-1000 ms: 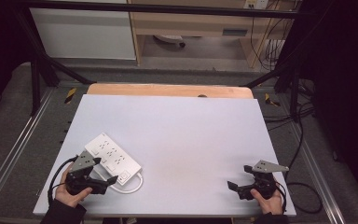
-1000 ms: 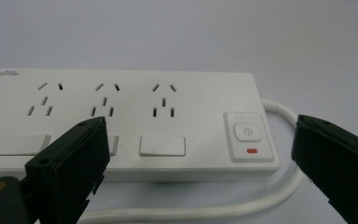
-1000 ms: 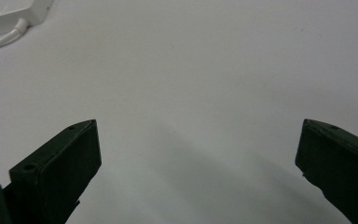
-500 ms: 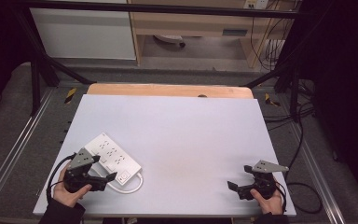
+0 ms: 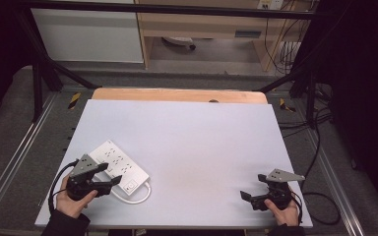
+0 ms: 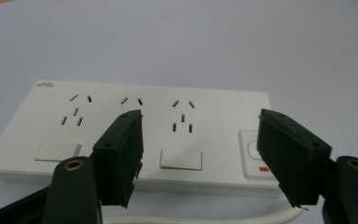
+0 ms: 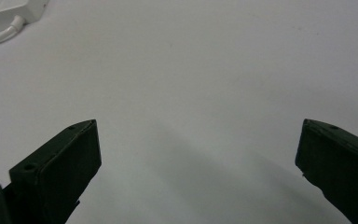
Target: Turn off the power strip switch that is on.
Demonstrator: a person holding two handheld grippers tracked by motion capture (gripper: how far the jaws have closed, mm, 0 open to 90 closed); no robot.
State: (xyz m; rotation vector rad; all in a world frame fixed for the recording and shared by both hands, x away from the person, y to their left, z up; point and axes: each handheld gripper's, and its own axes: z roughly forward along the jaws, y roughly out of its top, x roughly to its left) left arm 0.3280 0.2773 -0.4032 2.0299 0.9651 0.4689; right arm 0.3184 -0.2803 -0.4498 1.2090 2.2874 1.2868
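Observation:
A white power strip [image 5: 119,165] lies flat at the table's front left, with its white cable [image 5: 139,195] looped at the near end. In the left gripper view the power strip [image 6: 168,126] shows three socket sets and a switch with a red mark. My left gripper [image 5: 112,181] is open at the strip's near side, its jaws low in front of the strip and nothing between them [image 6: 200,140]. My right gripper [image 5: 246,196] is open at the front right over bare table, its jaws wide apart [image 7: 198,144]. A corner of the strip [image 7: 9,9] shows far off in the right gripper view.
The white tabletop [image 5: 187,132] has a wooden strip [image 5: 177,95] along its far edge. Metal rails run along both sides of the table. Black cables [image 5: 320,147] hang off the right side. Shelving stands beyond the far end.
My left gripper has shifted slightly beside the power strip. The right gripper has stayed where it was.

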